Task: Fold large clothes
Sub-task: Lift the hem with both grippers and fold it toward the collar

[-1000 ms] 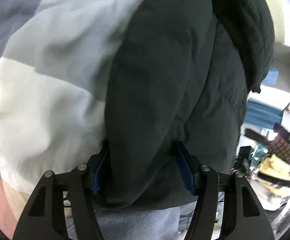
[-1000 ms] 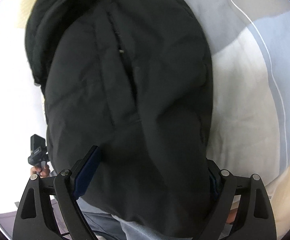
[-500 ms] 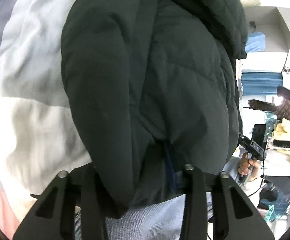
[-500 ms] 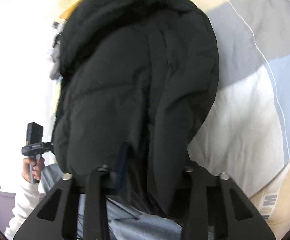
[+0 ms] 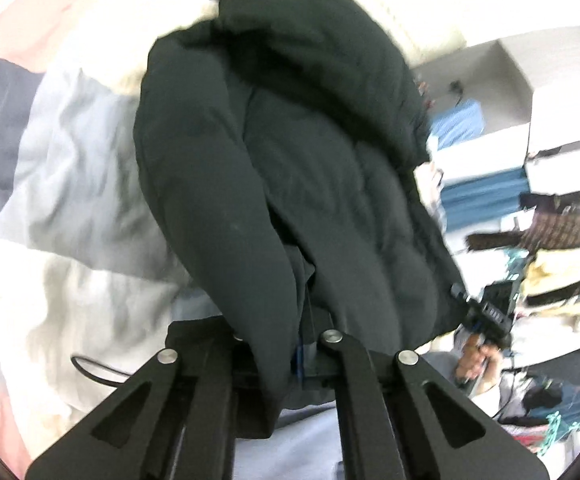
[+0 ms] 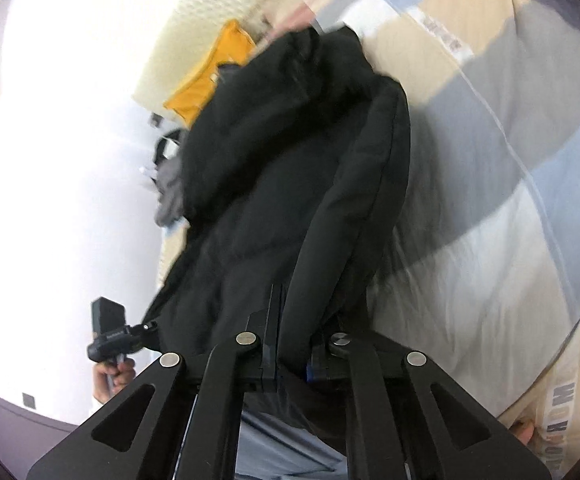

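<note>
Left gripper [image 5: 286,344], right gripper [image 6: 290,352] each pinched tight on bulky black padded jacket [image 5: 290,152]. Risk: slick thick fabric slipping out lower frame, slumping onto patchwork bed quilt [image 5: 70,200].

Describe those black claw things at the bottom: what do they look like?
Each gripper, left and right, is matte black, built of flat linkage bars with triangular cut-outs and round silver pivot bolts. Blue pads line the fingers. A thin black cable loops beside the left one.
</note>
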`<action>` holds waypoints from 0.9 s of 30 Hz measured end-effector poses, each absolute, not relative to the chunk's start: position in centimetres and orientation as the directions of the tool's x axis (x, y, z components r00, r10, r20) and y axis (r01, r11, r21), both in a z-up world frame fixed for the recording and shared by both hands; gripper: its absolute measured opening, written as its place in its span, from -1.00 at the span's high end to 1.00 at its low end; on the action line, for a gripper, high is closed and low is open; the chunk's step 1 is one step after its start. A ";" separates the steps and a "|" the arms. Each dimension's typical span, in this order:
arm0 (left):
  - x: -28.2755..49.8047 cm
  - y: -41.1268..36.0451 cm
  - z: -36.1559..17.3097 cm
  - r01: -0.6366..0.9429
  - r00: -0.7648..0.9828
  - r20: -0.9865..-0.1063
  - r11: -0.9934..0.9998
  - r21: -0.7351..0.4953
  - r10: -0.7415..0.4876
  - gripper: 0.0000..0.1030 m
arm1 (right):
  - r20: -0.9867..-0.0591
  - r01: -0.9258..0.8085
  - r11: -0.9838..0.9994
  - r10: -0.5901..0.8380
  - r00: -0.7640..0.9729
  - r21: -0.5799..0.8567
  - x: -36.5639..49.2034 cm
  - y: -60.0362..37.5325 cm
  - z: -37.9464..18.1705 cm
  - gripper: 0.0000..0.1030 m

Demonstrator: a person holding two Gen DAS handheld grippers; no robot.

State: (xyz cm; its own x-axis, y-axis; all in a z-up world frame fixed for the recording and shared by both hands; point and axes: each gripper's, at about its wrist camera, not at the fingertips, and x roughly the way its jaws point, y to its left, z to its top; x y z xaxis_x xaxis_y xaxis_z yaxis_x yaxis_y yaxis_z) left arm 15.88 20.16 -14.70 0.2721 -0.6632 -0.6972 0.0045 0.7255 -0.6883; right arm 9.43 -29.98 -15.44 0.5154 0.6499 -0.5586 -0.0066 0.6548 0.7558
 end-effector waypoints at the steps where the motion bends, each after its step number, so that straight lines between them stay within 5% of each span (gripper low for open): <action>1: 15.8 20.5 -14.0 -0.003 0.294 -0.682 0.713 -0.702 -0.670 0.92 | -0.540 -0.020 0.646 0.654 0.529 0.763 9.1 -30.7 -14.7 0.89; 9: 14.4 21.5 -11.4 0.039 0.394 -0.554 0.615 -0.788 -0.734 0.93 | -0.378 -0.159 0.559 0.717 0.586 0.814 7.8 -30.2 -10.7 0.89; 19: 11.2 24.3 -8.8 0.024 0.451 -0.515 0.587 -0.810 -0.729 0.95 | -0.264 -0.205 0.475 0.742 0.616 0.856 4.3 -32.2 -10.7 0.89; 27: 7.1 26.5 -4.8 0.038 0.486 -0.482 0.569 -0.822 -0.729 0.95 | -0.089 -0.313 0.400 0.725 0.683 0.861 -2.9 -34.0 -7.1 0.90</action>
State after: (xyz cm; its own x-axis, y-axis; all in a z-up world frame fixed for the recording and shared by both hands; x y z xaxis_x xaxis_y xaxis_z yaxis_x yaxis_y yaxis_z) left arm 7.08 26.50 -4.85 0.4862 -0.7291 -0.4817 0.0384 0.5685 -0.8218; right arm -2.90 -33.97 -7.13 0.6825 0.7255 -0.0888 -0.3133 0.4001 0.8613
